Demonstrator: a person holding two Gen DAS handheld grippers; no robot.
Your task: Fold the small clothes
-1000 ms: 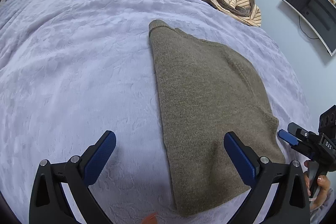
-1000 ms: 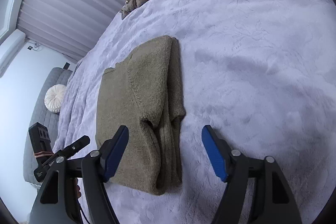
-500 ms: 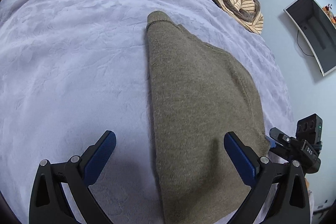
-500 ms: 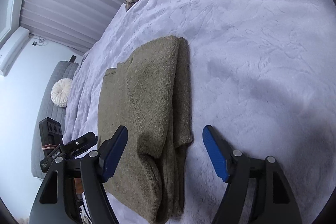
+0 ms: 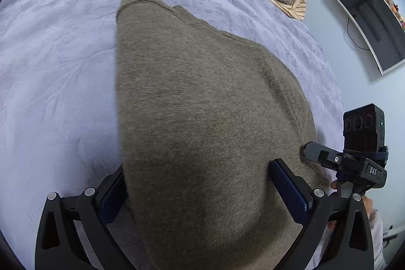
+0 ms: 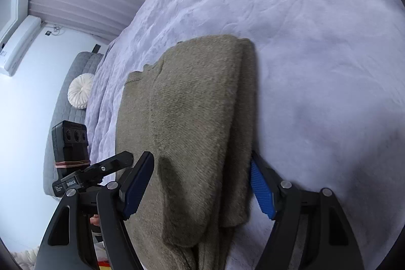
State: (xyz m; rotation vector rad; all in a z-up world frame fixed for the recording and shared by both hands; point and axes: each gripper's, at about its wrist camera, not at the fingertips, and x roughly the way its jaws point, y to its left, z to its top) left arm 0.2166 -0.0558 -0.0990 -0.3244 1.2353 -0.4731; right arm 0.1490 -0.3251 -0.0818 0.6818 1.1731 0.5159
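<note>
On the lavender bed cover [image 6: 316,47], the olive sweater [image 6: 202,118] lies sleeves-in near its front edge, final cross fold pending, with left gripper [image 5: 200,189] and right gripper [image 6: 200,189] both spread wide astride its hem.

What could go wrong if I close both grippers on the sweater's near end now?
1. The right gripper straddles several stacked layers of the olive sweater; its open jaws may catch only the top fold, and the stack could splay when lifted.
2. The left gripper also stands open over thick knit and may pinch the lavender bedspread underneath.
3. The two grippers sit close together and could collide.
</note>
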